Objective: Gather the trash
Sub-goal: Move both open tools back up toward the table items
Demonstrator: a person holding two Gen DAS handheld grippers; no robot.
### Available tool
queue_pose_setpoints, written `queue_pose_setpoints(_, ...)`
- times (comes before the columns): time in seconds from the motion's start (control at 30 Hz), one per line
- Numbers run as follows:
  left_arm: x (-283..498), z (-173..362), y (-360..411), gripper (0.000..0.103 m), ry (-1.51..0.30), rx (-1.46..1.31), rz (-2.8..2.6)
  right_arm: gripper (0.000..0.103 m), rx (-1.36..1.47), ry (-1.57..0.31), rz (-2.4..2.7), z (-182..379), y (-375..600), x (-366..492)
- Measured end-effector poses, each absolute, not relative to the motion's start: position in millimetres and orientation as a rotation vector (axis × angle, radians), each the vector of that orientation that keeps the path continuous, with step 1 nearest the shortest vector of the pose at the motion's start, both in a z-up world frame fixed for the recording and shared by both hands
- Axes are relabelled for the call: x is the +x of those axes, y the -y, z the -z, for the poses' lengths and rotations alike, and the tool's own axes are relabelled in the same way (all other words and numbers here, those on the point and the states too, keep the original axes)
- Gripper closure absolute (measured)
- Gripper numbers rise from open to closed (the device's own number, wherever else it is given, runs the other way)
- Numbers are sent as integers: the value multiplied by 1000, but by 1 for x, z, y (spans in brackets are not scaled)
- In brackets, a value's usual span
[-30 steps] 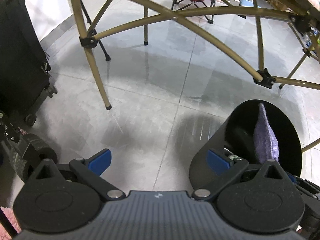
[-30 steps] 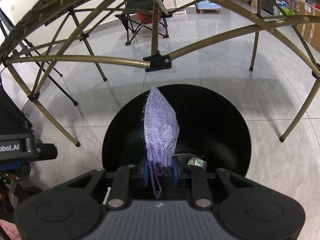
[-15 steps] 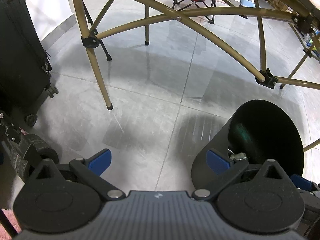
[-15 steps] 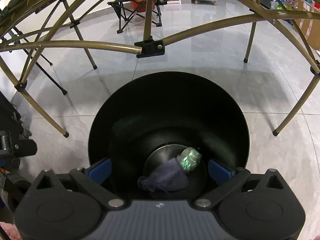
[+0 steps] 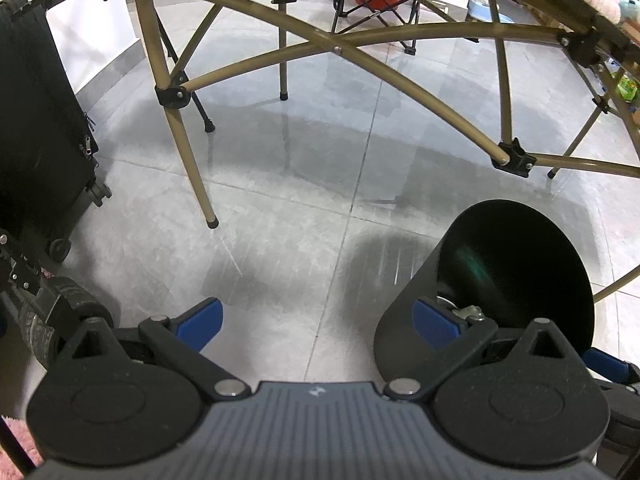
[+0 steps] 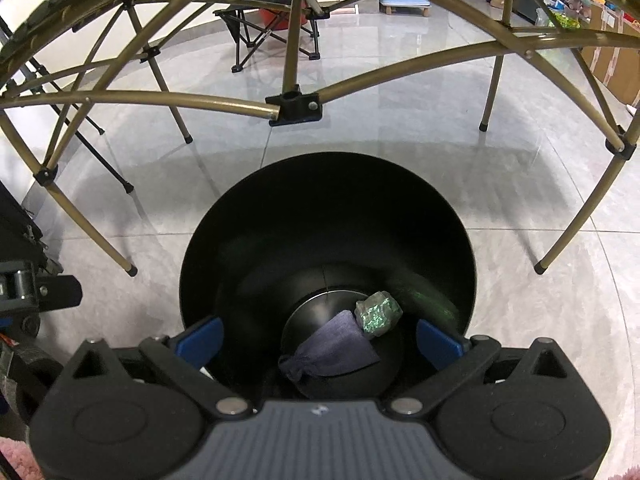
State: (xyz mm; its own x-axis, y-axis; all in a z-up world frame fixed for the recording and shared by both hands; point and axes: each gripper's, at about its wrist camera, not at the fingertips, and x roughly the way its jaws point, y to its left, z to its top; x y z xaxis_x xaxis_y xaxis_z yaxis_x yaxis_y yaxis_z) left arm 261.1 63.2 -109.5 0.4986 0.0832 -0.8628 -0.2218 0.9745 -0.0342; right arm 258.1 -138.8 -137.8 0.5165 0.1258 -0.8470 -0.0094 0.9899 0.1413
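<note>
A black trash bin (image 6: 328, 184) stands on the grey tiled floor, right below my right gripper (image 6: 318, 334), which is open and empty over its mouth. At the bin's bottom lie a purple mesh pouch (image 6: 332, 350) and a crumpled green glittery wad (image 6: 378, 314). In the left wrist view the bin (image 5: 516, 248) stands at the lower right, beside my left gripper (image 5: 316, 320), which is open and empty above bare floor.
Gold folding table legs and struts (image 6: 200, 102) arch over the bin and floor (image 5: 192, 168). A black wheeled case (image 5: 36, 140) stands at the left. A folding camp chair (image 6: 272, 28) stands further back.
My right gripper opened and let go of the purple pouch, which dropped to the bin's bottom beside the green wad. The left gripper has stayed open and nearly still.
</note>
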Motion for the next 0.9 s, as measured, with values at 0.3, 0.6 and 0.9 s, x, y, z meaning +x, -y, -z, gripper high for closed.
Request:
queue_pose_setpoints(0.3, 247, 89, -54, 0, -970, -148, -145, 0, 126, -966, -71, 116, 146, 245)
queue_pose_setpoints(0.6, 235, 52, -48, 0, -863, -166, -124, 0, 95, -797, -48, 73, 158, 228)
queue_pose_setpoints(0.9, 231, 1, -35, 0, -745, -176, -106, 0, 47, -576, -80, 10, 175, 218)
